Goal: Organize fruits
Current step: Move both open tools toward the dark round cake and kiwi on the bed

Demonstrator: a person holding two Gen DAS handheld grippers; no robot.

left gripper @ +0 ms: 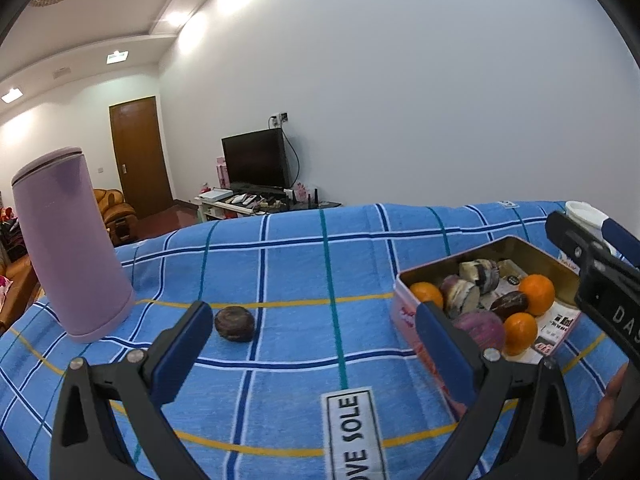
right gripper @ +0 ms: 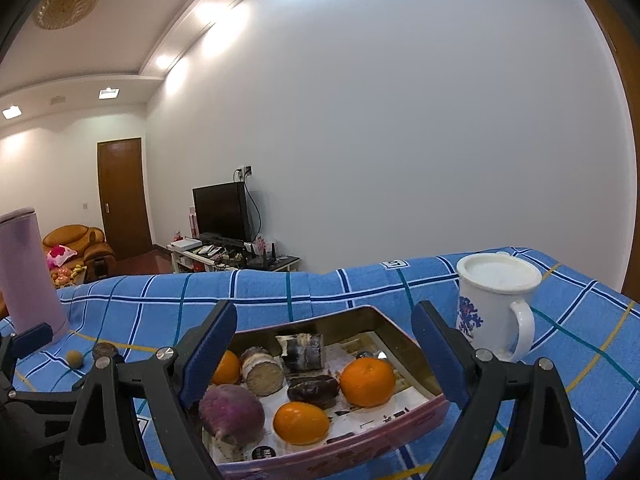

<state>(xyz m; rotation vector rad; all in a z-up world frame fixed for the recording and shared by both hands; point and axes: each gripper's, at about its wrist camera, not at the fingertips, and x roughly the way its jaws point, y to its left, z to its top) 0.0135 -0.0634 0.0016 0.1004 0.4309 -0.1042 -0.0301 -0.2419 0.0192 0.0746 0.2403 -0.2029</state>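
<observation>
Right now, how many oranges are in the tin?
3. One orange sits at the back left, one at the right, and one at the front middle of the tin. Others could hide behind the left finger of the claw.

A white cloth label (left gripper: 354, 432) sewn on the blue checked tablecloth (left gripper: 280, 264) reads "OVE SOLE" (its start is cut off). The right gripper's black body (left gripper: 616, 312) shows "DAS" at the picture's edge. Print on the paper lining the tin (right gripper: 384, 412) is illegible.

Blue plaid cloth (left gripper: 288, 272) w/ tin (right gripper: 360, 436), purple flask (left gripper: 72, 248), mug (right gripper: 496, 304), dark fruit (left gripper: 234, 323).
</observation>
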